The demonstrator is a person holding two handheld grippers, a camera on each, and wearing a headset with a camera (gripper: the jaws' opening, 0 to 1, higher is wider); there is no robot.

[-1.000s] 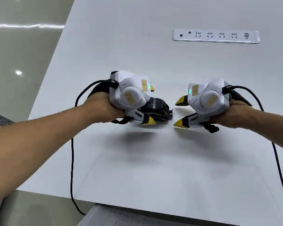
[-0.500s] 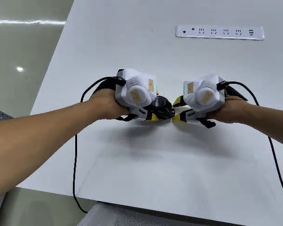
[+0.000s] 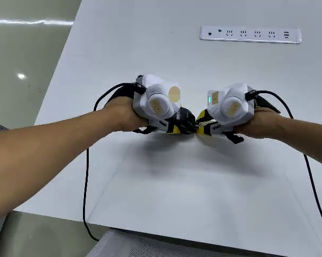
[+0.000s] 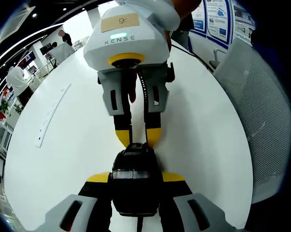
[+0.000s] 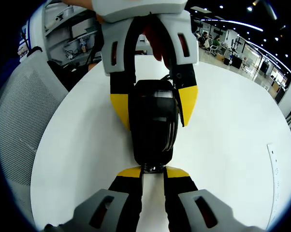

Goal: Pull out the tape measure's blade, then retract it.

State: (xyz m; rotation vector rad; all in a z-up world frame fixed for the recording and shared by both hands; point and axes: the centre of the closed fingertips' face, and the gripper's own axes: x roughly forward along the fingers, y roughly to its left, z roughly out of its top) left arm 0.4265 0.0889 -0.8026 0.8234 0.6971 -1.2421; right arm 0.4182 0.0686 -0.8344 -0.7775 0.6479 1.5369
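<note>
A black tape measure (image 3: 185, 120) hangs just above the white table (image 3: 204, 182), with my left gripper (image 3: 181, 124) shut on its case. In the left gripper view the case (image 4: 136, 183) sits between my own yellow tips. My right gripper (image 3: 200, 125) faces it from the right. Its two yellow tips (image 4: 138, 137) are drawn close together at the case's front end. In the right gripper view the case (image 5: 152, 121) lies straight ahead, and my right gripper (image 5: 153, 172) is pinched on the small metal end hook (image 5: 153, 168). No length of blade shows outside the case.
A white power strip (image 3: 250, 35) lies at the table's far side. Black cables (image 3: 87, 176) trail from both grippers over the near edge. A grey mesh chair (image 4: 266, 121) stands beside the table. The floor lies to the left.
My right gripper has moved left up to the tape measure's front, and its tips have gone from wide open to closed on the hook. Both hands came closer together.
</note>
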